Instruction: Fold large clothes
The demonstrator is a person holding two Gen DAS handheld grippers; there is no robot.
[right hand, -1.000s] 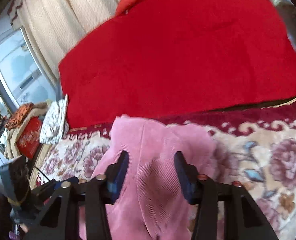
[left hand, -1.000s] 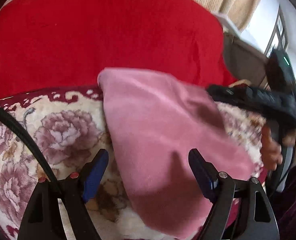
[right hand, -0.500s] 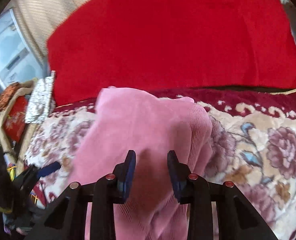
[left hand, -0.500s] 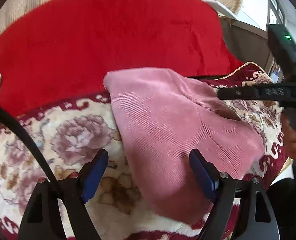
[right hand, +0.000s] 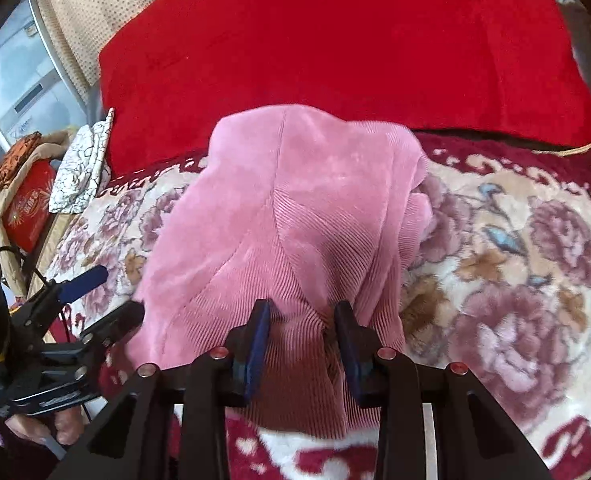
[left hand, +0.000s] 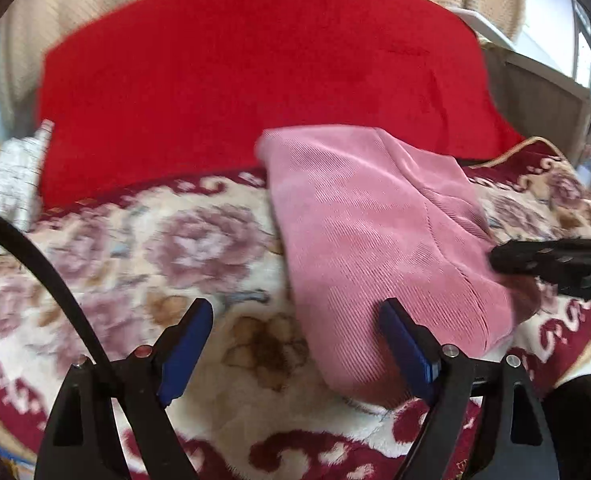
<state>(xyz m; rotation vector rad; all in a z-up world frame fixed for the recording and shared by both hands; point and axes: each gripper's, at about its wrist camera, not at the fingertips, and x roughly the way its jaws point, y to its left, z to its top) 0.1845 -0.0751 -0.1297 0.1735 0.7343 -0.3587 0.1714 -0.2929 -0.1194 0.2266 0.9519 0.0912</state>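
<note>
Corduroy garment [left hand: 375, 240], pink, lies folded into a compact block on the floral blanket [left hand: 175, 260], its far end against the red cushion [left hand: 255, 80]. Left wrist view: left gripper [left hand: 301, 346] has its fingers spread wide and holds nothing; the right-hand pad overlaps the garment's near edge. The right gripper [left hand: 551, 260] enters from the side at the garment's right edge; its jaw state cannot be read from here.

Right wrist view: right gripper [right hand: 301, 328] stands with fingers part-closed, a bunched ridge of cloth between them; whether the pads actually pinch is uncertain. This view alone shows loose layers spilling at the garment's right side [right hand: 411, 208], and a red box [right hand: 27, 204] beyond the blanket.

Judgement: gather all layers before lifting, keep edges aligned, and steady the block with the free gripper.
</note>
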